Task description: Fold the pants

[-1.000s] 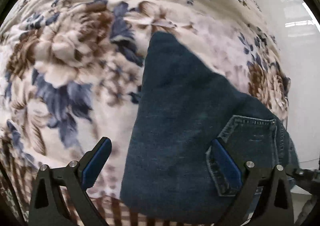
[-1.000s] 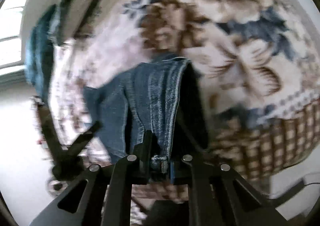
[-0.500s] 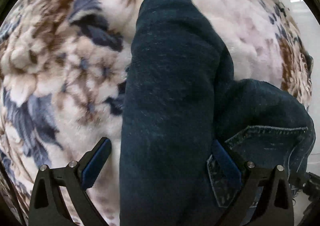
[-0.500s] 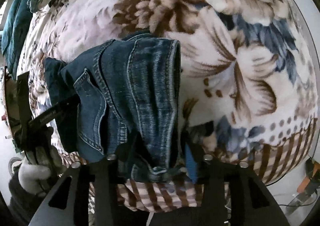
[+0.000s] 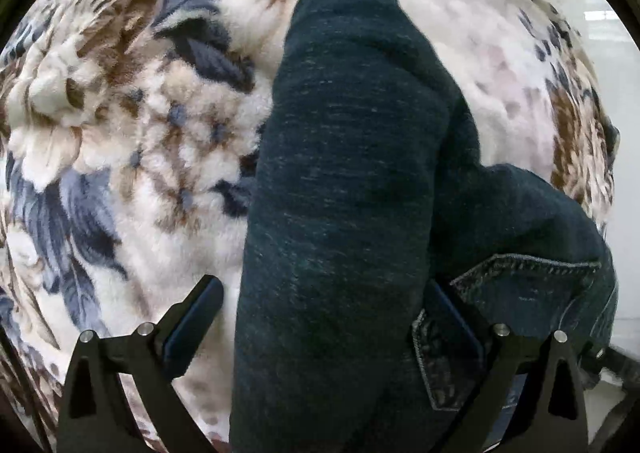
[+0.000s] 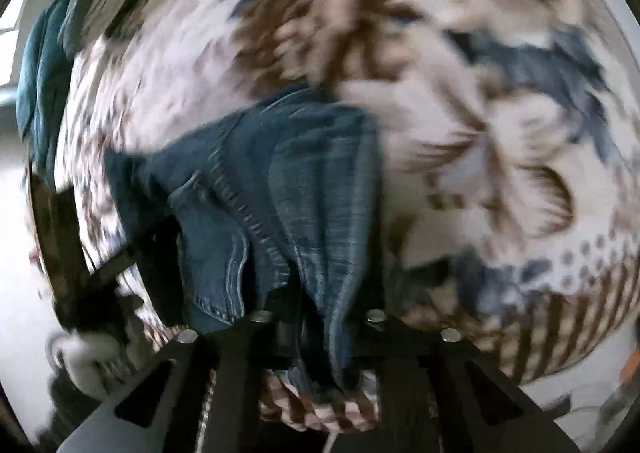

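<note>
Beneath me spreads a fleecy floral blanket (image 5: 132, 157), cream with brown and blue blooms, its edge striped brown; dark denim jeans (image 5: 344, 213) lie bunched directly on it.

A thick fold of dark blue denim pants (image 5: 344, 213) runs from the bottom of the view up the middle, lying on a fleecy blanket (image 5: 132, 141) printed with brown and blue flowers. The left gripper (image 5: 320, 317) stands wide open astride the fold, with its left blue pad clear of the cloth over the blanket. The right pad sits against the denim beside a stitched back pocket (image 5: 532, 293).
</note>
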The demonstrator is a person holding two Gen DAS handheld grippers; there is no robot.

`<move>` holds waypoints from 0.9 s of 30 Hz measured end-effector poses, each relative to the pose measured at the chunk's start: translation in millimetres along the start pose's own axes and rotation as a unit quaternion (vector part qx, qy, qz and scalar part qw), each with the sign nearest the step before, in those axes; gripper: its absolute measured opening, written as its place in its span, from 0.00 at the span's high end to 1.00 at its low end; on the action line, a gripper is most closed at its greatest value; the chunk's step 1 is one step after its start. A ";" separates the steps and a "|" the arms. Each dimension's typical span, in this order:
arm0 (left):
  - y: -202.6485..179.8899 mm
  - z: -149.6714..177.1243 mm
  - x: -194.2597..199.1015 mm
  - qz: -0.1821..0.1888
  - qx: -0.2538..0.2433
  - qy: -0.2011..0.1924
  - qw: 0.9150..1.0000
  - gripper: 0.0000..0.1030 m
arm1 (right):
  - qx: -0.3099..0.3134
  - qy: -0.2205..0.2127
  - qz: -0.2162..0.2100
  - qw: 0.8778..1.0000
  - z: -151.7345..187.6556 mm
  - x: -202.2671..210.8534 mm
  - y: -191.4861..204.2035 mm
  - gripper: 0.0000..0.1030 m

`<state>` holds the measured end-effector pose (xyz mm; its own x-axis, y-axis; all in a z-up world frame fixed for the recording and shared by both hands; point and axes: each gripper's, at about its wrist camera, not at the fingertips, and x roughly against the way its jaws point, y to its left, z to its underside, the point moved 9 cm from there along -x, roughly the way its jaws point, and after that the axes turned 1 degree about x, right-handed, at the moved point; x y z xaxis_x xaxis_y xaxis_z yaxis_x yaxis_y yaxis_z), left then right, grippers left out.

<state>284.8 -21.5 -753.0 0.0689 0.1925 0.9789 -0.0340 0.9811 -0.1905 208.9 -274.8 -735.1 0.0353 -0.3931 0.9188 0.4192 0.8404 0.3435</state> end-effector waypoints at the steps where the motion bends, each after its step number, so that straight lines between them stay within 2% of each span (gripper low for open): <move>1: -1.3 3.2 1.4 0.007 0.004 0.001 1.000 0.00 | -0.001 -0.003 0.009 1.000 -3.1 1.0 -9.0 0.87; 3: -5.8 10.7 1.8 0.011 0.004 -0.001 1.000 0.00 | -0.016 0.022 -0.004 1.000 -4.1 -12.1 -21.3 0.86; 5: -11.2 9.2 3.7 -0.006 -0.006 -0.008 1.000 0.03 | -0.008 0.052 -0.030 0.998 -1.9 -19.6 -16.7 0.86; 6: -13.5 9.3 7.5 0.000 -0.010 -0.011 1.000 0.05 | -0.003 0.053 -0.039 0.998 -5.5 -15.2 -12.8 0.80; 8: -18.8 9.0 17.7 0.012 -0.011 -0.019 1.000 0.09 | 0.001 0.051 -0.044 0.998 -9.8 -4.9 -12.2 0.50; 9: -16.0 6.8 26.3 0.022 -0.010 -0.027 0.999 0.09 | -0.004 0.036 -0.048 0.998 -15.9 4.4 -13.2 0.28; 10: -14.4 1.0 35.7 0.030 -0.007 -0.034 0.999 0.09 | -0.008 0.020 -0.054 0.998 -21.3 10.5 -11.9 0.26; 11: -13.0 -4.1 44.8 0.042 -0.002 -0.040 0.998 0.09 | -0.011 0.010 -0.063 0.998 -25.8 12.9 -9.2 0.26; 14: -7.8 -19.3 66.8 0.084 0.019 -0.055 0.995 0.09 | -0.034 0.015 -0.080 0.996 -35.3 4.7 2.7 0.26; 16: -5.5 -33.3 65.6 0.109 0.035 -0.038 0.993 0.09 | -0.042 0.016 -0.091 0.995 -39.8 -6.6 13.2 0.26; 18: -1.5 -55.0 50.2 0.114 0.044 -0.018 0.992 0.09 | -0.050 0.009 -0.081 0.995 -44.9 -17.4 16.1 0.26; 19: -4.3 -64.0 39.6 0.117 0.040 -0.007 0.992 0.15 | -0.051 -0.002 -0.074 0.996 -47.9 -21.6 19.2 0.32; 20: -8.4 -70.7 34.2 0.115 0.032 -0.002 0.993 0.43 | -0.044 -0.013 -0.064 0.997 -49.2 -21.6 22.3 0.39; 21: -13.8 -78.6 30.0 0.117 0.020 0.007 0.993 0.51 | -0.032 -0.019 -0.057 0.998 -49.3 -19.6 29.8 0.56; 22: -13.5 -81.6 27.7 0.111 0.016 0.010 0.994 0.58 | -0.026 -0.024 -0.047 0.998 -48.9 -15.1 32.9 0.64; 23: -9.7 -79.2 31.4 0.117 0.014 0.011 0.993 0.64 | -0.016 -0.035 -0.033 0.999 -50.9 -9.0 37.0 0.72; 24: -0.9 -80.3 31.6 0.126 0.019 0.012 0.992 0.65 | -0.003 -0.050 -0.012 0.999 -53.2 0.8 35.3 0.84; 26: 9.7 -77.7 28.9 0.177 0.061 0.028 0.982 0.65 | -0.021 -0.054 -0.029 0.998 -56.7 6.6 27.0 0.84; 27: 19.9 -77.9 23.1 0.218 0.105 0.045 0.969 0.65 | -0.045 -0.042 -0.044 0.997 -57.0 2.1 18.2 0.84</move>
<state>363.4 4.0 -739.9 0.0881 0.5986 0.7962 -0.2812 0.7817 -0.5566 268.3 -281.6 -738.0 -0.0796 -0.4291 0.8998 0.4972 0.7652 0.4089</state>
